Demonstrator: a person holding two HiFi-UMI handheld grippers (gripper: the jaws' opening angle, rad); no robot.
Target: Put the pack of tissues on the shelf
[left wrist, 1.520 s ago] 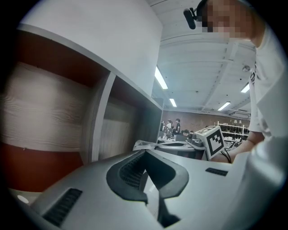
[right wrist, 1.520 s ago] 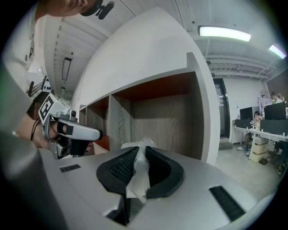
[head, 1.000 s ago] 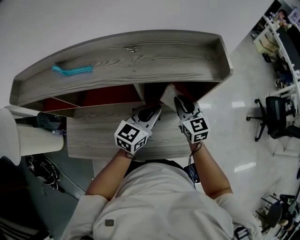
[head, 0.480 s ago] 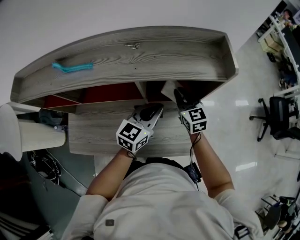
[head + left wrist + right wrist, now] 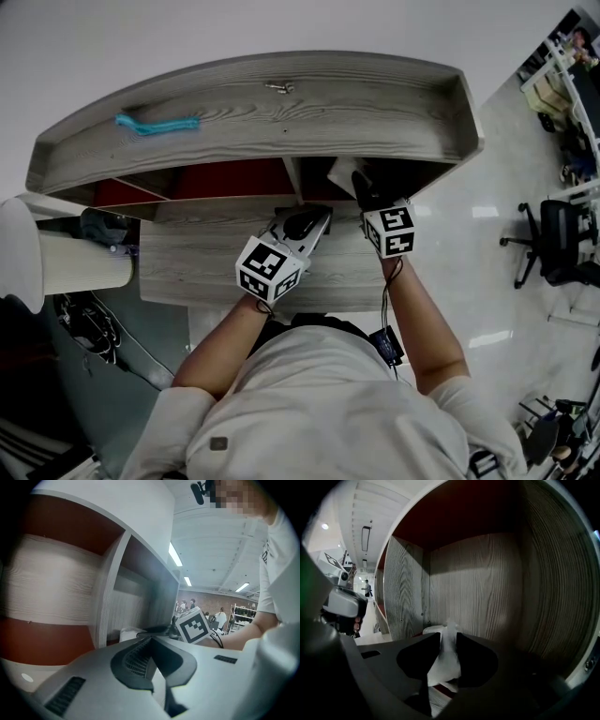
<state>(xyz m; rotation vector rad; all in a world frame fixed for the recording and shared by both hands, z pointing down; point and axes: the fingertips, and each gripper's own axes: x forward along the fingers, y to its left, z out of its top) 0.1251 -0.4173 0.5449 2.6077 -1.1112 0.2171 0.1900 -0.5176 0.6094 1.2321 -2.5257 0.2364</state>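
Note:
The white pack of tissues (image 5: pixel 341 174) lies inside the right compartment of the wooden shelf (image 5: pixel 375 103), under its top board. My right gripper (image 5: pixel 364 191) reaches into that compartment. In the right gripper view the pack (image 5: pixel 446 656) fills the narrow gap between the jaws of the right gripper (image 5: pixel 448 637) and rests on the compartment floor; the jaws are opening and still touch it on both sides. My left gripper (image 5: pixel 315 214) hangs just outside the shelf front, shut on nothing (image 5: pixel 151 641). From there the pack (image 5: pixel 127 633) shows beside the right gripper's marker cube (image 5: pixel 193 625).
A turquoise object (image 5: pixel 157 124) and a small metal piece (image 5: pixel 277 87) lie on the shelf's top board. A lower wooden board (image 5: pixel 197 267) juts out under my grippers. A divider (image 5: pixel 404 592) walls the compartment on the left. An office chair (image 5: pixel 561 234) stands far right.
My right gripper has pushed further into the compartment with the pack, which is now mostly hidden under the top board. The left gripper has hardly moved.

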